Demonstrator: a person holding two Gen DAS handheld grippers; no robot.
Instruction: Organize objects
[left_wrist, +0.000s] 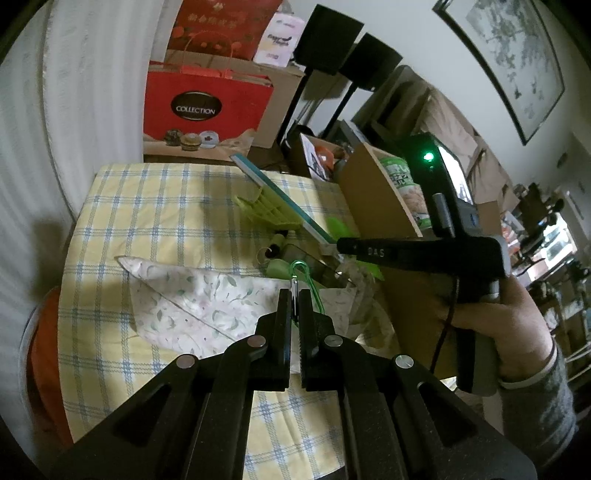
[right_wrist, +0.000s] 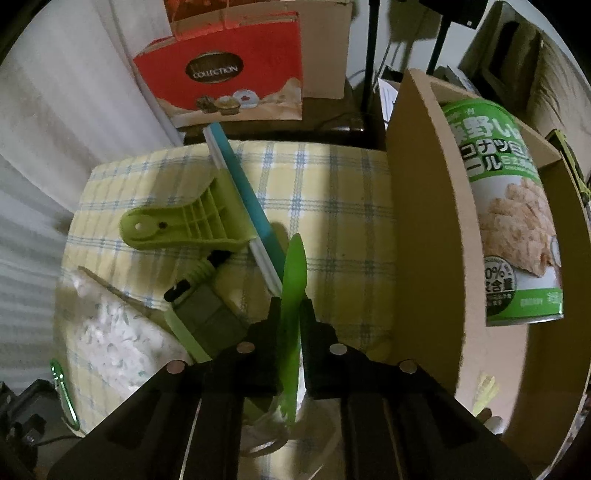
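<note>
gripping green knife (right_wrist: 293, 280), carabiner (left_wrist: 295, 284)

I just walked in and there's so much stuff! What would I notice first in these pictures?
Probably the bright green flat plastic stick, pinched in the right tool over the yellow checked tablecloth. Next, the big green-and-white can with cereal pictures inside the brown cardboard box on the right. The left tool is shut on a shiny green metal clip, and a red paper bag marked COLLECTION stands behind the table.
</note>
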